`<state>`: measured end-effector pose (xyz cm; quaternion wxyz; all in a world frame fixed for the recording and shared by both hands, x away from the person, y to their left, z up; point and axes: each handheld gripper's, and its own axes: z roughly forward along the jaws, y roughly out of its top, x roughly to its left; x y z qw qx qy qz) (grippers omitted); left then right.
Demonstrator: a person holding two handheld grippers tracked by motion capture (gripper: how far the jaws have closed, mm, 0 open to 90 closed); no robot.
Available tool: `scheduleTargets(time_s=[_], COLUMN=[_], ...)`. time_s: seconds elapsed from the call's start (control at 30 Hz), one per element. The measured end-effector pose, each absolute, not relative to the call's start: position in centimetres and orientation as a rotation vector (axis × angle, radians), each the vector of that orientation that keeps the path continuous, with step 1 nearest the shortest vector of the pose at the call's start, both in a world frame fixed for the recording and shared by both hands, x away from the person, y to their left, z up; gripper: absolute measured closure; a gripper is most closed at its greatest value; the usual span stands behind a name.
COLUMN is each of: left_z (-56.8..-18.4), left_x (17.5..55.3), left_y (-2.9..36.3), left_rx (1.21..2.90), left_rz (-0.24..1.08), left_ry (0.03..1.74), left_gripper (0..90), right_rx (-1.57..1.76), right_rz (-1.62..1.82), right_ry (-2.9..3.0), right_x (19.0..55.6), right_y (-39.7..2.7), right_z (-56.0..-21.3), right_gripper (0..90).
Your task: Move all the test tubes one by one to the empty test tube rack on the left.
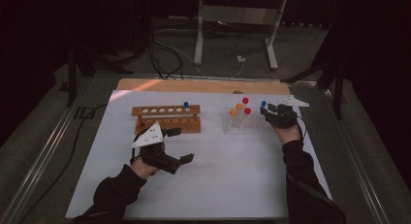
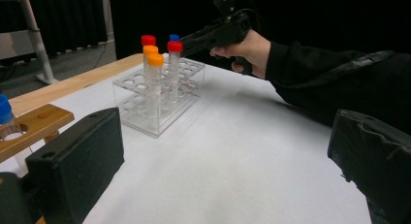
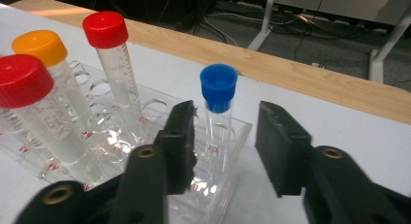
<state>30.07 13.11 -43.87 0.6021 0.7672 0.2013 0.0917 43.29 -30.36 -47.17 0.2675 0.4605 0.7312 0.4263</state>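
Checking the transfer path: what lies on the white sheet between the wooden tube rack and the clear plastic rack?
Nothing: in the high view the white sheet is bare between the wooden tube rack and the clear plastic rack.

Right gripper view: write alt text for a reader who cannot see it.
The right tool straddles a blue-capped tube standing in a clear rack, jaws not yet touching it. Two red-capped tubes and an orange-capped one stand at left.
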Motion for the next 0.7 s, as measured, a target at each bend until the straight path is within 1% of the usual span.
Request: scheduleTargets(time_s=[0.13, 0.3, 0.5, 0.7], left_z=[-44.0, -44.1, -44.2, -44.1], left_x=[30.1, 30.2, 30.3, 30.3], left_y=[13.1, 13.2, 13.3, 13.4], left_rx=[1.778, 1.777, 1.775, 1.77], left_rz=[0.211, 0.211, 0.209, 0.204], left_ry=[0.47, 0.477, 0.483, 0.485], left_gripper=[0.6, 0.6, 0.6, 0.6], right_rx=[1.249, 1.239, 1.238, 1.211], right_rz=[1.161, 1.148, 1.137, 1.153], right_ry=[1.98, 1.995, 1.991, 1.985], right_x=[43.7, 43.8, 43.9, 43.8], right_y=[-30.3, -30.0, -29.9, -29.9], right_z=[-47.4, -47.6, -47.3, -46.0], right_gripper=[65.8, 76.0, 76.8, 77.1])
